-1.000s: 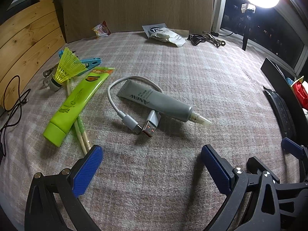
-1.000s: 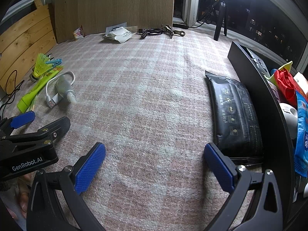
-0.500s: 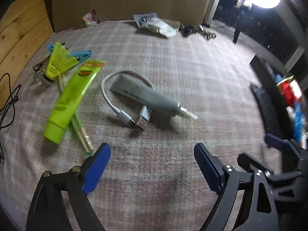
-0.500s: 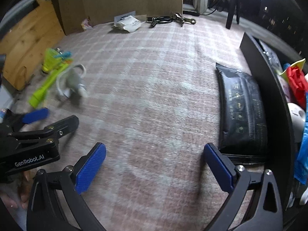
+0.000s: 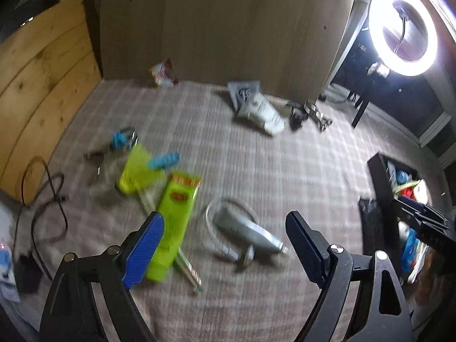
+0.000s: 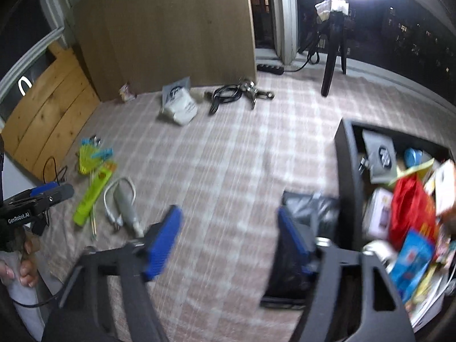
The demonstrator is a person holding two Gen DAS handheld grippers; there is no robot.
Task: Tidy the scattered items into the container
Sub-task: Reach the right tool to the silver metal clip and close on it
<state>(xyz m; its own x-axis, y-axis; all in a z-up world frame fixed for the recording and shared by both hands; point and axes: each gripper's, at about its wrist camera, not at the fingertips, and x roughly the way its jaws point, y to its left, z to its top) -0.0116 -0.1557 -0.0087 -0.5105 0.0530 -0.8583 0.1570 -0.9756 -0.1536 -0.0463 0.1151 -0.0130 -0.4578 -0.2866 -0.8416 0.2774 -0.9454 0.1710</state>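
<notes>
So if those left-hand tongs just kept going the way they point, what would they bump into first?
Probably the grey tube with the white cable looped around it, lying on the checked cloth between the left tongs. The picture is blurred, so depth is uncertain. The jaws are closing, with nothing between them.

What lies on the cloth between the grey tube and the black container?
In the right wrist view, mostly bare checked cloth; only a black flat packet lies there, right against the black container, far from the grey tube.

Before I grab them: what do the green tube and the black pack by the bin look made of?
Green tube: likely soft plastic, glossy, with a flat crimped end. Black pack: looks like thin plastic film, slightly shiny and creased. Blur leaves both uncertain.
</notes>
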